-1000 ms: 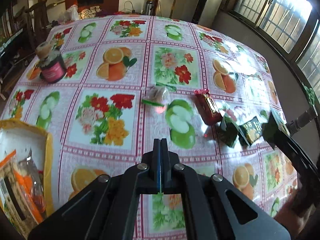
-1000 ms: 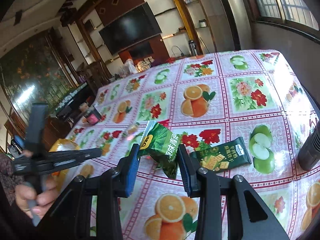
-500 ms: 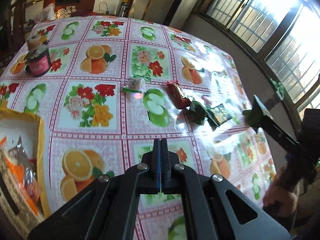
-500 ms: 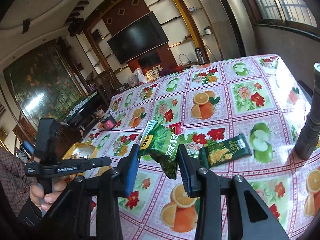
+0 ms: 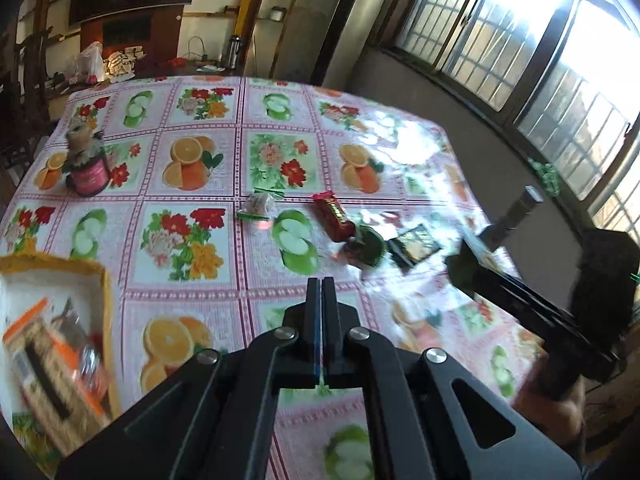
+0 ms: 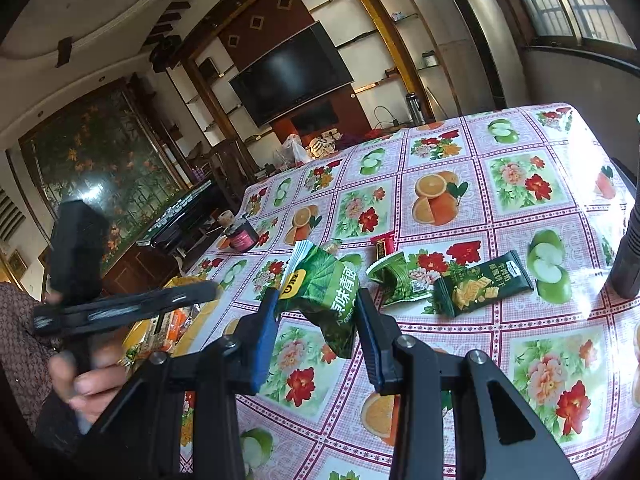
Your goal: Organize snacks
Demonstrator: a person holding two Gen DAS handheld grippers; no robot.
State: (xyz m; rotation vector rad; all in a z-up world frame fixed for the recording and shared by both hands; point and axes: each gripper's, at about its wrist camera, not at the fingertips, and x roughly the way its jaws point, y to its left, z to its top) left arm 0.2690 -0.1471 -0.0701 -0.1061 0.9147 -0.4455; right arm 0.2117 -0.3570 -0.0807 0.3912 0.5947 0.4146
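Pinching the green pea-snack bag (image 6: 322,292) at mid-body above the table (image 6: 520,216), the right gripper (image 6: 316,320) carries something light, crinkly and slippery; a seam grip looks safer. Left gripper (image 5: 321,320) is clenched empty.

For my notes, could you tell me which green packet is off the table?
The pea packet, clamped in the right gripper; the other two green packets lie on the cloth.

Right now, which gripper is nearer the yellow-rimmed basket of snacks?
Left. The left gripper, fingers shut and empty, hovers beside the yellow-rimmed basket. The right gripper, shut on a green pea packet, is across the table.
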